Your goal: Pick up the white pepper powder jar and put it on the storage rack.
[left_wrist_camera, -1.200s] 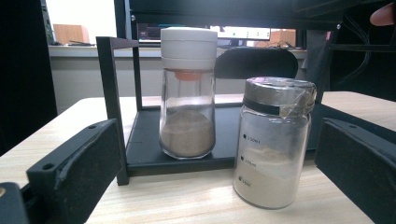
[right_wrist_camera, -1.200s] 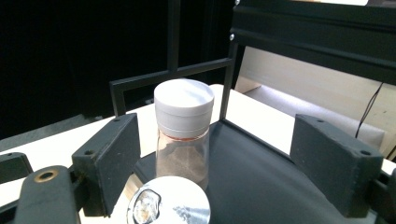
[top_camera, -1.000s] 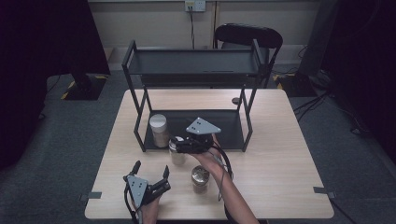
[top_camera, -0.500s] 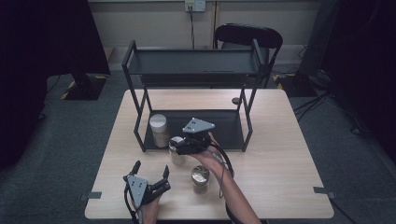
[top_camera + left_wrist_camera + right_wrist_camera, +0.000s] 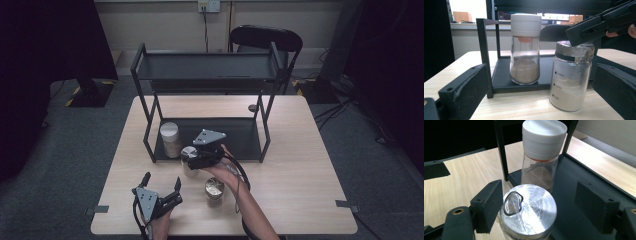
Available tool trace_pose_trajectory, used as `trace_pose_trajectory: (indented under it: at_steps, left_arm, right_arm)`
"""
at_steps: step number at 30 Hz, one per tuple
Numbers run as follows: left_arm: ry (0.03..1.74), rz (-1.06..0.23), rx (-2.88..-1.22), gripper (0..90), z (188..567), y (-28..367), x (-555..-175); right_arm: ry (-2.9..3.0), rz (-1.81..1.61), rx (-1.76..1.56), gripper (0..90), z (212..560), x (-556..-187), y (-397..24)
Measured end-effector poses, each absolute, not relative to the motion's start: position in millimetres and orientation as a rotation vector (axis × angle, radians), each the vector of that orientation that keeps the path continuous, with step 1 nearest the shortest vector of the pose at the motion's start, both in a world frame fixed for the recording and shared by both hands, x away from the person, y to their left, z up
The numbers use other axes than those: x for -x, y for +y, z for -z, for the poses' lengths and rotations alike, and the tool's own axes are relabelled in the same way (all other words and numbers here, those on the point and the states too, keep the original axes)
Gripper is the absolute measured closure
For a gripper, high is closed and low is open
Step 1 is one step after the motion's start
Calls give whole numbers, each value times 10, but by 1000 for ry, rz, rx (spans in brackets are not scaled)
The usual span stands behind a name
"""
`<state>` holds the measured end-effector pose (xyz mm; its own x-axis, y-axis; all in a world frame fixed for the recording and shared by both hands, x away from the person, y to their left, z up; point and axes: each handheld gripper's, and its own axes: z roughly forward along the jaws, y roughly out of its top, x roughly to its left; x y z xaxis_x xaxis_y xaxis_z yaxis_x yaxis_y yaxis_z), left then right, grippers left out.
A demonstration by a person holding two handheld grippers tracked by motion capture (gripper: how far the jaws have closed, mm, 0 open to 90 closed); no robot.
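A glass jar with a silver lid (image 5: 188, 154) (image 5: 570, 77) (image 5: 529, 211), part full of pale powder, stands on the table just in front of the black rack's lower shelf (image 5: 240, 135). My right gripper (image 5: 192, 159) (image 5: 541, 205) reaches over it from the right, and its jaws have just been closing with the lid between them. The left pad (image 5: 489, 203) is at the lid's edge; the right pad (image 5: 596, 207) stands clear of it. My left gripper (image 5: 161, 179) (image 5: 541, 92) is open near the front edge, pointing at this jar with nothing in it.
A white-capped jar (image 5: 170, 139) (image 5: 525, 50) (image 5: 542, 157) of brown powder stands at the left of the lower shelf. A second silver-lidded jar (image 5: 214, 191) sits on the table by my right forearm. The rack's black posts (image 5: 485, 55) flank the shelf. A chair (image 5: 267, 37) stands behind the table.
My right gripper has edged a little to the left over the silver-lidded jar. The left gripper and the jars have not moved.
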<state>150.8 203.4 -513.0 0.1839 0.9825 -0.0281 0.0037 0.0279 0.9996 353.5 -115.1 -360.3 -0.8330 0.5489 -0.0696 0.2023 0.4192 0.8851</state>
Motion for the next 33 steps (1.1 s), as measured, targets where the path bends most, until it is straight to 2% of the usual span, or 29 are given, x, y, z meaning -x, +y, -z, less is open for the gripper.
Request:
trace_pose_trajectory:
  at_steps: [12, 16, 18, 24, 33]
  left_arm:
    - [1090, -1048, -1270, 0, 5127, 2037, -1511]
    - [1090, -1048, -1270, 0, 5126, 2037, -1511]
    - [1091, -1048, -1269, 1, 5125, 2036, -1511]
    - [1091, -1047, -1270, 1, 5124, 2038, -1512]
    - [1092, -1045, -1269, 1, 5125, 2039, -1513]
  right_arm:
    - [2372, -1365, -627, 223, 3600, -3566, -1126]
    - [2386, -1361, -627, 245, 3611, -3583, -1120]
    - [2400, -1359, -620, 289, 3612, -3601, -1124]
    - [2412, -1355, -600, 346, 3587, -3608, -1114]
    - [2411, -1349, -591, 358, 3580, -3598, -1108]
